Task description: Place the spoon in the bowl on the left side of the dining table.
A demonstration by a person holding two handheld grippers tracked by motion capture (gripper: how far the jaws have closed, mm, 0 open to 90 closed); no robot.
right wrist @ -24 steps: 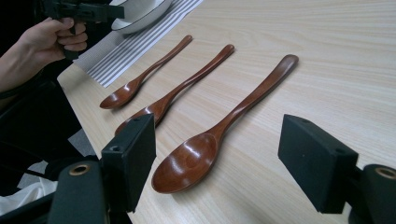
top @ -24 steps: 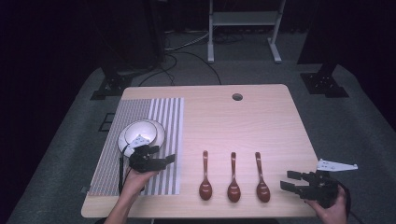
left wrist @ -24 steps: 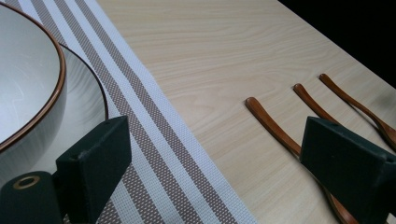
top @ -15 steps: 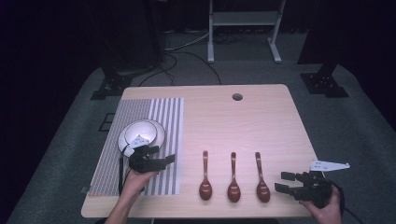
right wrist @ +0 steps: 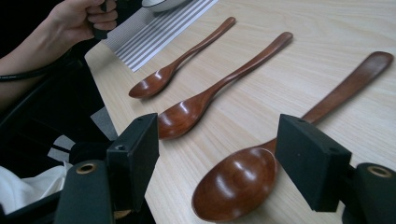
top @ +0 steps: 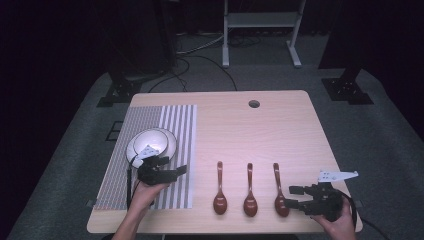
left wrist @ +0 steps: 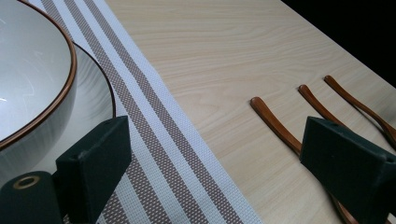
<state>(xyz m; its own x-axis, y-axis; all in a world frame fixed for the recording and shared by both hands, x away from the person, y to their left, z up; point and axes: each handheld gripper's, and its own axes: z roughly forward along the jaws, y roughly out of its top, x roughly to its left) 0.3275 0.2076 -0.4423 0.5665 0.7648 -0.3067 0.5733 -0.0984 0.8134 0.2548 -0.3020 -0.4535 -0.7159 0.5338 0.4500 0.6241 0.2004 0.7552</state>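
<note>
Right gripper view: your right gripper (right wrist: 217, 163) stands open at the nearest spoon (right wrist: 261, 163).
Its bowl lies between the jaws, unpinched; your left gripper (top: 172, 171) gapes empty beside the bowl (top: 150, 142).

Three wooden spoons lie in a row on the table (top: 280, 130): one (top: 220, 192) at 9 o'clock of the middle one (top: 250, 192), one (top: 279, 192) at its 3 o'clock. One striped placemat (top: 175, 125) lies on the table's 9 o'clock side. On it sits one plate (top: 171, 138) bearing one bowl (top: 145, 145). One round hole (top: 254, 104) marks the tabletop near its 12 o'clock edge. Two grippers are held, the left (top: 181, 171) and the right (top: 291, 197).
</note>
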